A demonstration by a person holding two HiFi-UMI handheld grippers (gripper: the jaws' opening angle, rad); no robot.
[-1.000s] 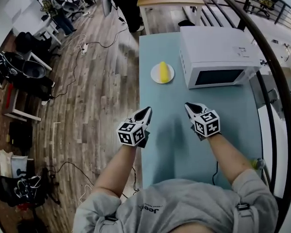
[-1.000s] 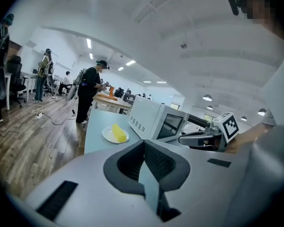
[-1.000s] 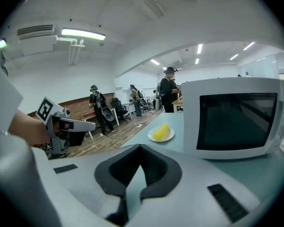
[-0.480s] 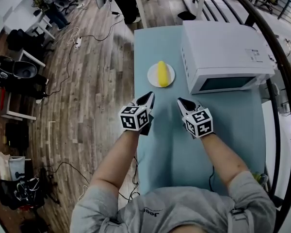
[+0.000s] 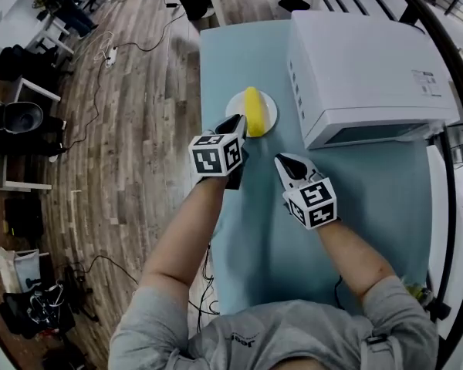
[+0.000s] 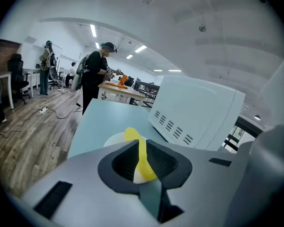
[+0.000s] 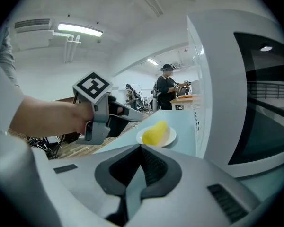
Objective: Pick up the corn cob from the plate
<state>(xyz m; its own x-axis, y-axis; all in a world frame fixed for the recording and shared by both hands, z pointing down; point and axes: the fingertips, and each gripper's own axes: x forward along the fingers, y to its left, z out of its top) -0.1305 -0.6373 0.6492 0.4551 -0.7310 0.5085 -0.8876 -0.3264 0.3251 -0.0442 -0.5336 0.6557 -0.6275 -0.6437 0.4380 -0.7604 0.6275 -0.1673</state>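
1. Light blue table (image 5: 355, 199), runs from the top centre of the head view down to the person's torso at the bottom
2. White microwave (image 5: 363, 68), upper right of the head view, on the table, vent slots on the side facing the plate, dark door facing the lower edge of the frame
3. Left gripper (image 5: 233, 122), centre-left of the head view, marker cube on top. Tips are over the plate's lower-left rim, just beside the corn's lower end. Can't tell if they touch the plate. Jaws are opening, only a narrow slit so far, nothing between them. In the left gripper view the corn shows through that slit, further off
4. Right gripper (image 5: 285, 162), just right of centre, over bare table, below the plate and well apart from it. Jaws are together, empty
5. Plate (image 5: 234, 105), small, round, white, upper centre of the head view, near the table's left edge, just left of the microwave
6. Corn cob (image 5: 253, 110), plain bright yellow, smooth-looking, stubby with rounded ends. It lies flat on the plate, long axis running up-down in the head view, and spans nearly the whole plate. Not gripped
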